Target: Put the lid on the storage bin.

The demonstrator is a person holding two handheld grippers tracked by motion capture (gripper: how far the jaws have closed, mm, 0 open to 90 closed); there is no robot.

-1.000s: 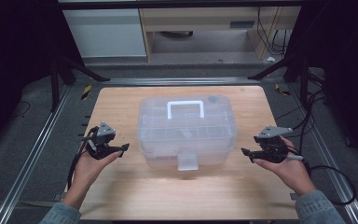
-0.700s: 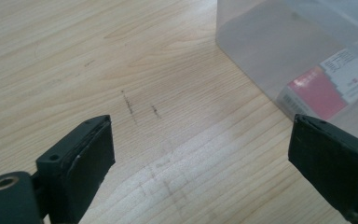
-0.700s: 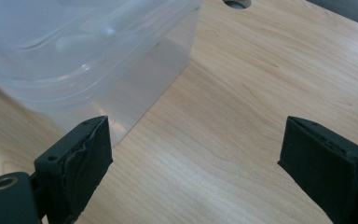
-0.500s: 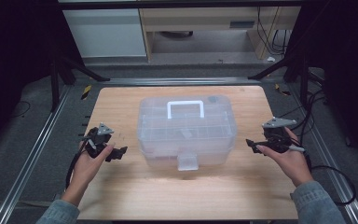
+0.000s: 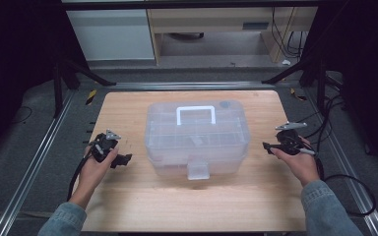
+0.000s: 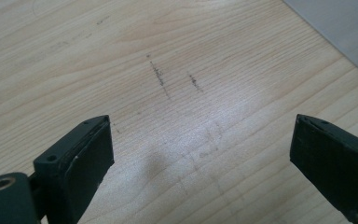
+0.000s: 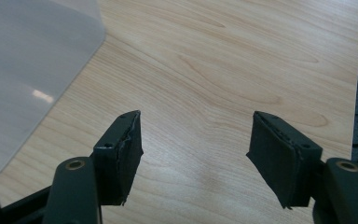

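A clear plastic storage box point(image 5: 197, 135) with a white handle point(image 5: 195, 114) and a front latch point(image 5: 198, 170) sits closed in the middle of the wooden table point(image 5: 177, 201). My left gripper point(image 5: 123, 160) is held to the left of the box, jaws wide apart over bare wood point(image 6: 200, 154), nothing between them. My right gripper point(image 5: 268, 146) hovers to the right of the box, open and empty point(image 7: 196, 158). A rounded corner of the box point(image 7: 23, 70) appears at the left of the right gripper view; its edge point(image 6: 340, 28) crosses the top right of the left gripper view.
Metal rails point(image 5: 34, 167) run along both table sides. Black cables point(image 5: 344, 182) trail off the right edge. A white cabinet point(image 5: 110, 34) and a wooden shelf point(image 5: 216, 24) stand beyond the far edge. Dark stand legs point(image 5: 64, 73) flank the back corners.
The right gripper has lifted slightly and drifted away from the box toward the right. The left gripper has shifted a little, staying left of the box.
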